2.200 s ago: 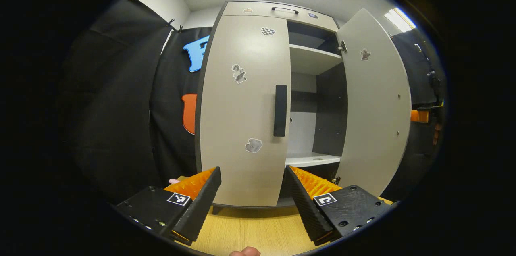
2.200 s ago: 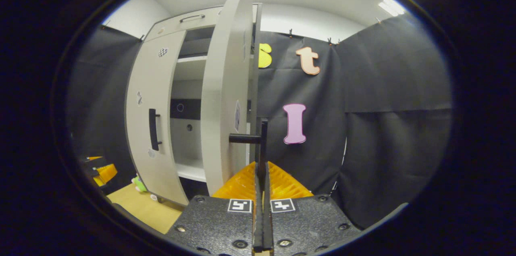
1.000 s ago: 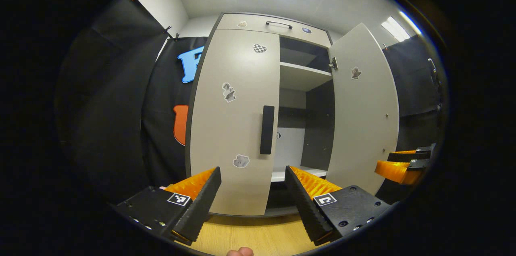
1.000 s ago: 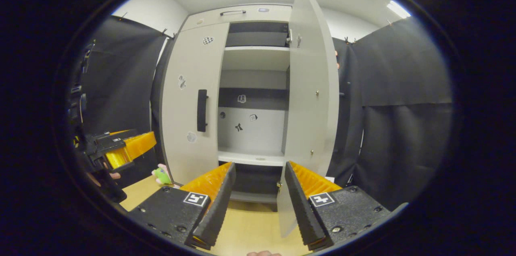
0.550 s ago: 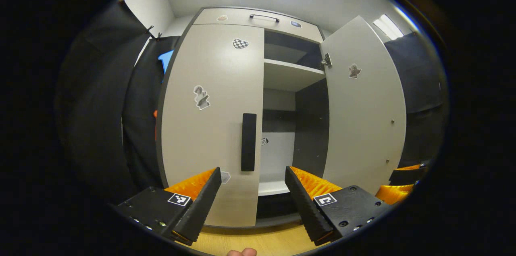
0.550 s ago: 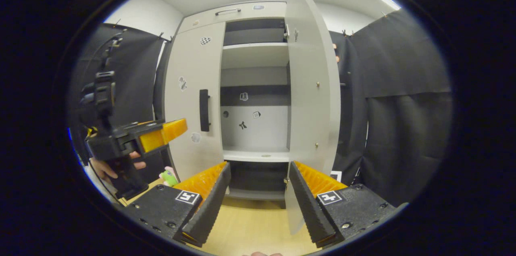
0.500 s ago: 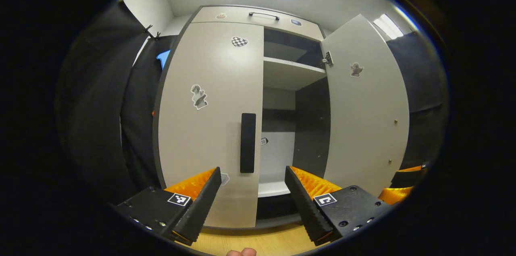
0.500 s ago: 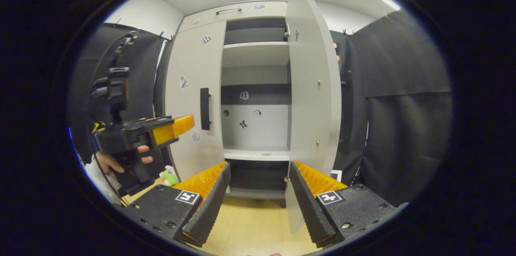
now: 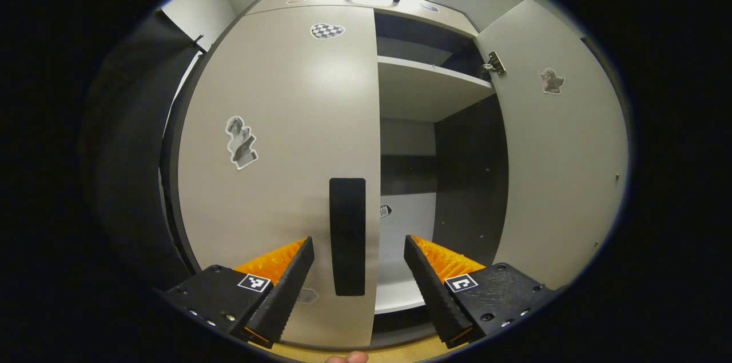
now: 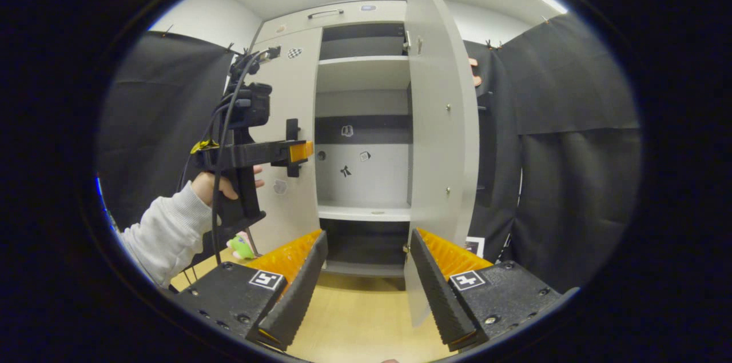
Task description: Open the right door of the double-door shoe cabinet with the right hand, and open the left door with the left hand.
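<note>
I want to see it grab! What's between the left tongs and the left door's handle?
Nothing: in the left gripper view the open left tongs frame the handle with bare gaps.

The left gripper (image 9: 359, 271) is held level with its fingers (image 9: 286, 288) spread wide apart and nothing pressed between them. In the right gripper view it (image 10: 300, 151) is seen from the side, pointed forward and gripped from below by a hand (image 10: 220, 183) in a light sleeve (image 10: 163, 231). The right gripper (image 10: 366, 288) is likewise held forward with its fingers (image 10: 440, 294) parted and nothing clasped.
</note>
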